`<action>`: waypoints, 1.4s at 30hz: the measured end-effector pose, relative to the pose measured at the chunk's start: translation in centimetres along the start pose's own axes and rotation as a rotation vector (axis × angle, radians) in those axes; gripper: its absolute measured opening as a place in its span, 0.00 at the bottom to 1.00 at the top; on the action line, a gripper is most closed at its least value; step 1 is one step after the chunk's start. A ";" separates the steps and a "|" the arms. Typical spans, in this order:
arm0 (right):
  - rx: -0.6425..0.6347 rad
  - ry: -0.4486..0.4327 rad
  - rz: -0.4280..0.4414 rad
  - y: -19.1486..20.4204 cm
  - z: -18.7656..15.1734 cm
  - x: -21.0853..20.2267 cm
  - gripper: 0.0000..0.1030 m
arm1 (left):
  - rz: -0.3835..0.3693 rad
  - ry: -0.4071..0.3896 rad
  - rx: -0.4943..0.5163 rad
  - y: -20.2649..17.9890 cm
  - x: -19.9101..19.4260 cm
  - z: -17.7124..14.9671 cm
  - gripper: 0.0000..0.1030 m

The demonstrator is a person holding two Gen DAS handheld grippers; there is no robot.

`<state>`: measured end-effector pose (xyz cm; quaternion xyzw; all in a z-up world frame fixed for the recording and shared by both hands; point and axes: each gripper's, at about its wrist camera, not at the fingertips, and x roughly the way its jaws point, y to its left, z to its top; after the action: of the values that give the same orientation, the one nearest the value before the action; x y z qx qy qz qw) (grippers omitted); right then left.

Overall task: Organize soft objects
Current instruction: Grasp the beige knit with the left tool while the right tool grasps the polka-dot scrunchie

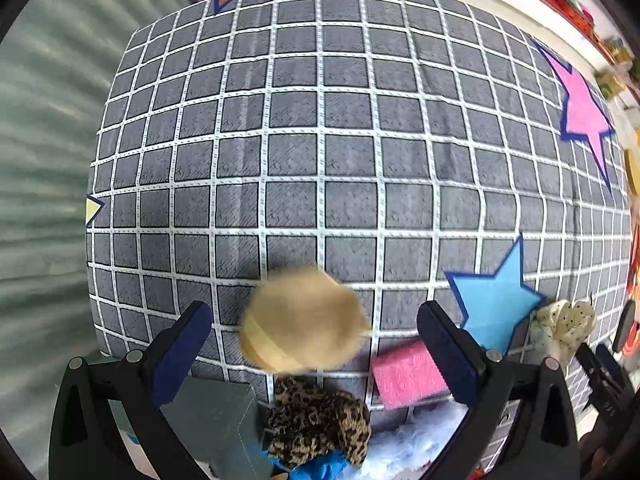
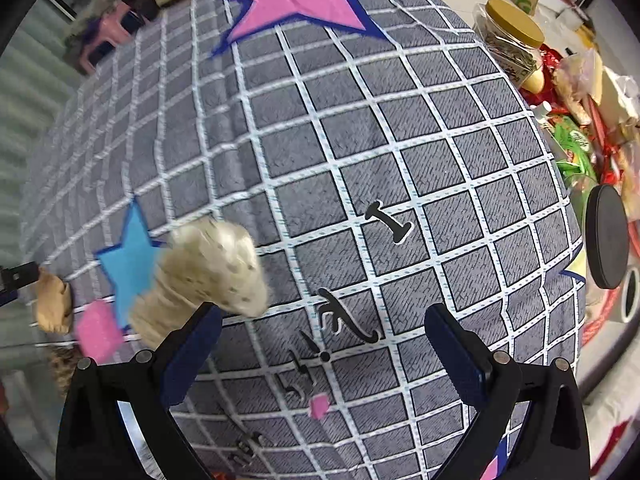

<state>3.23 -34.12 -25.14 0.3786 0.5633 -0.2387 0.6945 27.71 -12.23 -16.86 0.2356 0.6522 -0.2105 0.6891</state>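
A tan round puff (image 1: 304, 322) lies on the grey checked cloth (image 1: 320, 140), blurred, just ahead of my open, empty left gripper (image 1: 316, 340). Below it sit a leopard-print scrunchie (image 1: 320, 420), a pink sponge (image 1: 408, 376), white fluff (image 1: 404, 448) and a blue item (image 1: 320, 466). A cream dotted scrunchie (image 1: 564, 330) lies at the right; in the right wrist view (image 2: 208, 276) it is beside the left finger of my open, empty right gripper (image 2: 324, 344). The puff (image 2: 54, 304), sponge (image 2: 98, 330) and leopard scrunchie (image 2: 66, 366) show at the left there.
A grey-green box (image 1: 216, 420) sits under my left gripper. The cloth (image 2: 400, 140) bears pink (image 2: 300, 0) and blue (image 2: 132, 260) stars. Jars (image 2: 512, 40), a black disc (image 2: 606, 236) and packets (image 2: 576, 148) crowd the right edge. A pink stool (image 2: 108, 32) stands beyond the far edge.
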 end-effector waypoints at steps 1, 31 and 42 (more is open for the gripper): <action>-0.009 -0.003 0.022 0.2 0.0 -0.4 0.99 | 0.002 0.015 0.004 -0.1 0.2 -0.3 1.00; -0.284 0.100 -0.092 11.6 -2.4 7.0 1.00 | -0.098 0.173 -0.218 4.2 14.3 -5.9 1.00; -0.311 0.055 -0.066 10.1 -3.4 2.8 0.31 | -0.050 0.086 -0.036 -0.4 8.0 -1.7 0.25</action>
<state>9.52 -25.10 -25.48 0.2541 0.6244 -0.1611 0.7208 26.62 -11.35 -24.97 0.2158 0.6907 -0.2056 0.6589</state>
